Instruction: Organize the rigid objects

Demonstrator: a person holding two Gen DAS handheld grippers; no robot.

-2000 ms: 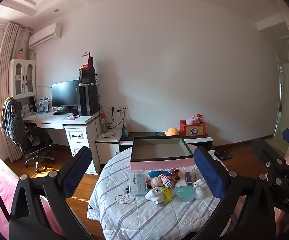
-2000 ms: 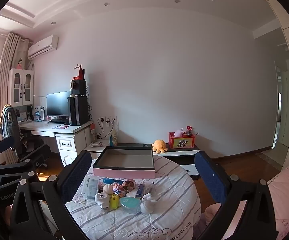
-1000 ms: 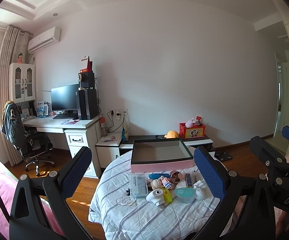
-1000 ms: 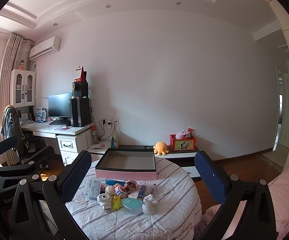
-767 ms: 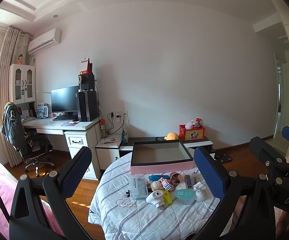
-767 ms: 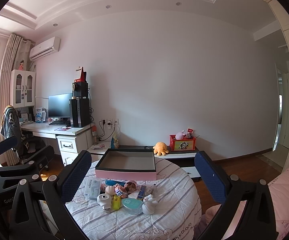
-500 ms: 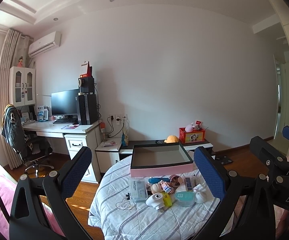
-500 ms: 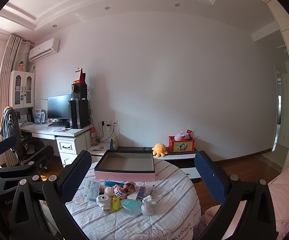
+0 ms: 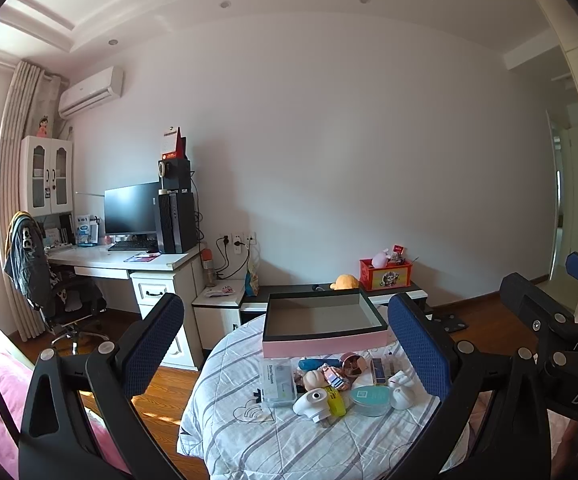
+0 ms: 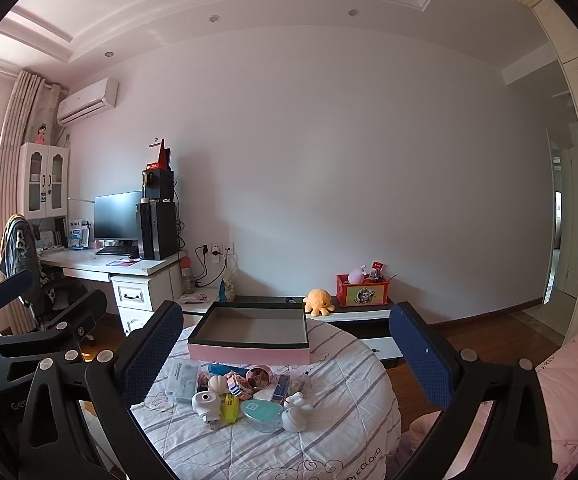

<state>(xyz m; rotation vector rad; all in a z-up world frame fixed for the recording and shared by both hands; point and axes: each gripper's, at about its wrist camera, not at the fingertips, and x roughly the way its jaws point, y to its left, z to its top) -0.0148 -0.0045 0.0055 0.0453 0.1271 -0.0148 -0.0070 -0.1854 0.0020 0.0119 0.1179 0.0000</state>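
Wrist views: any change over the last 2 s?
Only slight camera drift: the table and pink box sit a bit lower in frame. Left tongs and right tongs stay open and empty. The clutter, including the white camera and teal case, is unmoved.

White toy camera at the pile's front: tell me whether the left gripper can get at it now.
Probably yes: the left gripper is open, and the white toy camera lies uncovered at the near edge of the pile.

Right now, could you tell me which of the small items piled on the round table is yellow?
It is the narrow yellow item, lying between the white round gadget and the teal-lidded container. Nothing else in the pile is yellow.
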